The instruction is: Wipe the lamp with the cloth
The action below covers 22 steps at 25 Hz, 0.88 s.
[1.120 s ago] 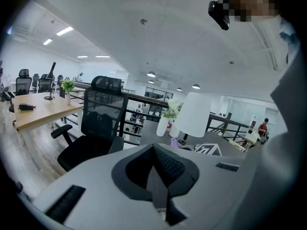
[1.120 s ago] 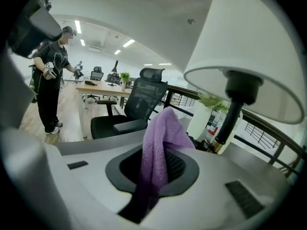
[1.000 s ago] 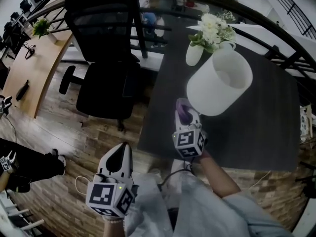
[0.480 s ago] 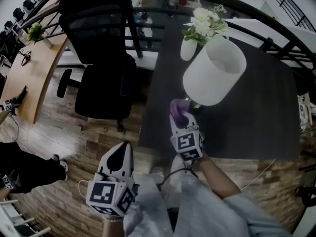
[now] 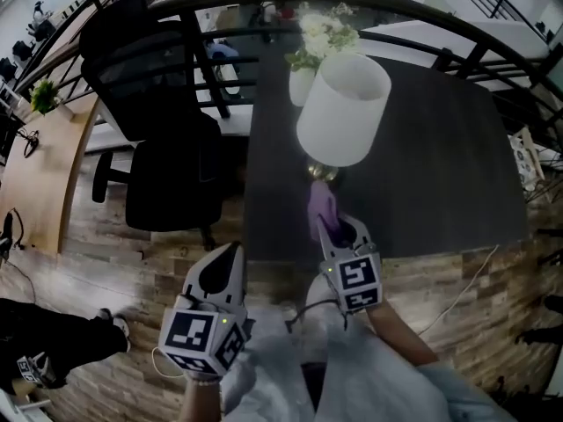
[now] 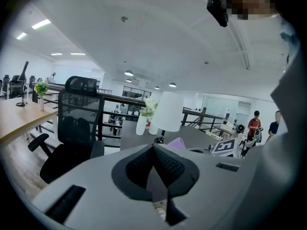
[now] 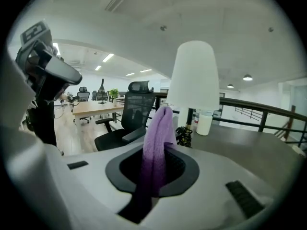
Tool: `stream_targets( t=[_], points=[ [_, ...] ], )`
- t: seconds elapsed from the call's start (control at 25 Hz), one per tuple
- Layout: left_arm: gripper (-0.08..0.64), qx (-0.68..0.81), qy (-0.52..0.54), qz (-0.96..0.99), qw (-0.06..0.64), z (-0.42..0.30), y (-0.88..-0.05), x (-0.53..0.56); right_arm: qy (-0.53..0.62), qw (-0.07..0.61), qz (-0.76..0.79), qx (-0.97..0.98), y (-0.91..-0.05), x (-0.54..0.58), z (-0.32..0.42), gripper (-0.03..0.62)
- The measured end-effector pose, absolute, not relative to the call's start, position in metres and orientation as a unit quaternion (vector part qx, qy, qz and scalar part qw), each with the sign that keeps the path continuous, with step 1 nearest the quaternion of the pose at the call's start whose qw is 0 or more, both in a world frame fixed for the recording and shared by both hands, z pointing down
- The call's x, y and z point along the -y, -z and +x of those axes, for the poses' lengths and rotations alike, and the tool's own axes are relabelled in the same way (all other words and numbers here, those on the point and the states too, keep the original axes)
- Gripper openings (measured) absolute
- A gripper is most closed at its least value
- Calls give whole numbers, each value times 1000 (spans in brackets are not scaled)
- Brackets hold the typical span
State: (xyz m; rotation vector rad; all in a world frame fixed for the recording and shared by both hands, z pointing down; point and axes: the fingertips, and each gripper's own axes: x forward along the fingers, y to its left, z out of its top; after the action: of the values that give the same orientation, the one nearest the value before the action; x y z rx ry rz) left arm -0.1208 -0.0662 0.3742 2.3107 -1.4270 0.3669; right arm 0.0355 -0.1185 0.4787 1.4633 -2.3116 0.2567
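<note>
1. While the right gripper (image 5: 329, 229) pinches the cloth (image 5: 321, 202) between its jaws, the cloth hangs near the lamp (image 5: 343, 108) on the table (image 5: 440, 165), short of touching it.
2. The left gripper (image 5: 229, 255) has its jaws pressed together on nothing, well back from the table.
3. By my judgement the cloth is in hand and ready, and all the wiping is left to do.

The right gripper (image 5: 332, 229) has swung: the lamp (image 5: 343, 108), earlier ahead and to the right of its fingertips, now stands straight beyond them, and the cloth (image 5: 320, 204) pinched there, then close under the shade's edge, now ends just short of the lamp's base
</note>
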Motion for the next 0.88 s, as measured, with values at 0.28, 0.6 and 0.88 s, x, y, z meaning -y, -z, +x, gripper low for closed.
stream_targets(
  t=[0.28,0.6,0.88],
  points=[
    [11,460,-147,853,200,-98,-371,61,-93,160,574,798,-434,81,70,51],
    [11,426,-130,877,181,-82,-367,65,-64,147,609,777,-395,50,88,51],
    [9,412,-130,884,179,-80,-366,65,-70,142,620,768,-381,39,90,51]
  ],
)
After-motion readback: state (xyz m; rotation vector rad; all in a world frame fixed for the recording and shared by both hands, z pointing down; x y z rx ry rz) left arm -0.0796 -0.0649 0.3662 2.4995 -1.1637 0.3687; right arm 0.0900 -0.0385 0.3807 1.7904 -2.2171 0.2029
